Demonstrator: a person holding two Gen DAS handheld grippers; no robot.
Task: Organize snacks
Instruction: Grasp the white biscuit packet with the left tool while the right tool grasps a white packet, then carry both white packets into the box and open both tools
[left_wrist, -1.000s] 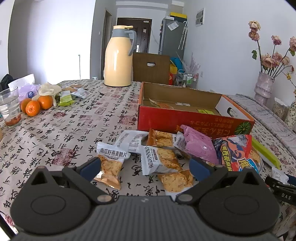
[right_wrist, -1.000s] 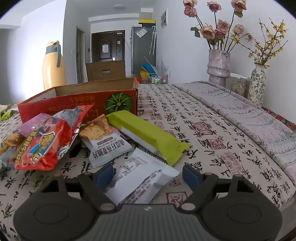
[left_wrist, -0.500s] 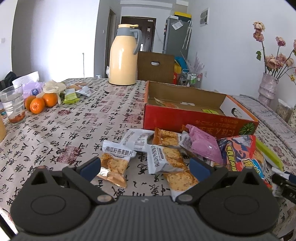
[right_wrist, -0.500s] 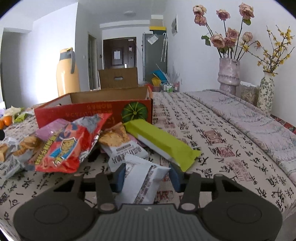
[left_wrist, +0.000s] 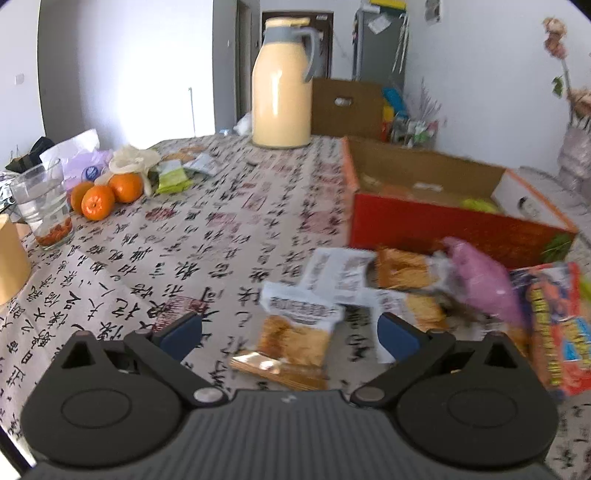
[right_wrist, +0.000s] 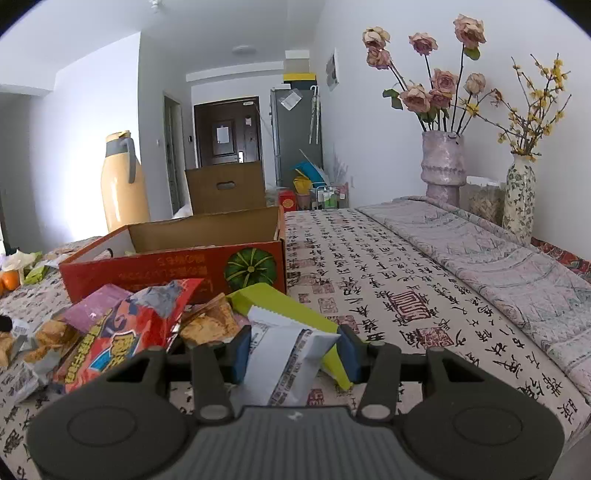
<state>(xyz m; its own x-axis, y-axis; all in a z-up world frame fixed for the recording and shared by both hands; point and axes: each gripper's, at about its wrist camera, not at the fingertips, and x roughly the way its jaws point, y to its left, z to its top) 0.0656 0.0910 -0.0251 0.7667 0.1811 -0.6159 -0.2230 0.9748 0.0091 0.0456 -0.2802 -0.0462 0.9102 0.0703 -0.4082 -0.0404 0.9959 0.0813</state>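
My right gripper (right_wrist: 294, 350) is shut on a white snack packet (right_wrist: 284, 354), raised a little above the tablecloth. Just behind it lie a green bar (right_wrist: 284, 306), a red snack bag (right_wrist: 122, 332) and a purple packet (right_wrist: 99, 304). The red cardboard box (right_wrist: 177, 266) stands open behind the heap. My left gripper (left_wrist: 291, 336) is open, its fingers either side of an orange cracker packet (left_wrist: 295, 332) that lies on the cloth. More cracker packets (left_wrist: 402, 273), the purple packet (left_wrist: 480, 284) and the red bag (left_wrist: 554, 325) lie to its right, in front of the box (left_wrist: 443, 225).
A yellow thermos jug (left_wrist: 282, 85) stands at the back of the table. Oranges (left_wrist: 105, 194), a glass (left_wrist: 44, 203) and small wrappers sit at the far left. Two flower vases (right_wrist: 443, 166) stand by the right wall on a grey folded cloth (right_wrist: 498, 251).
The right jaws closed on the white packet and lifted it slightly. The left gripper moved left and dipped, so the orange cracker packet now lies between its open fingers.
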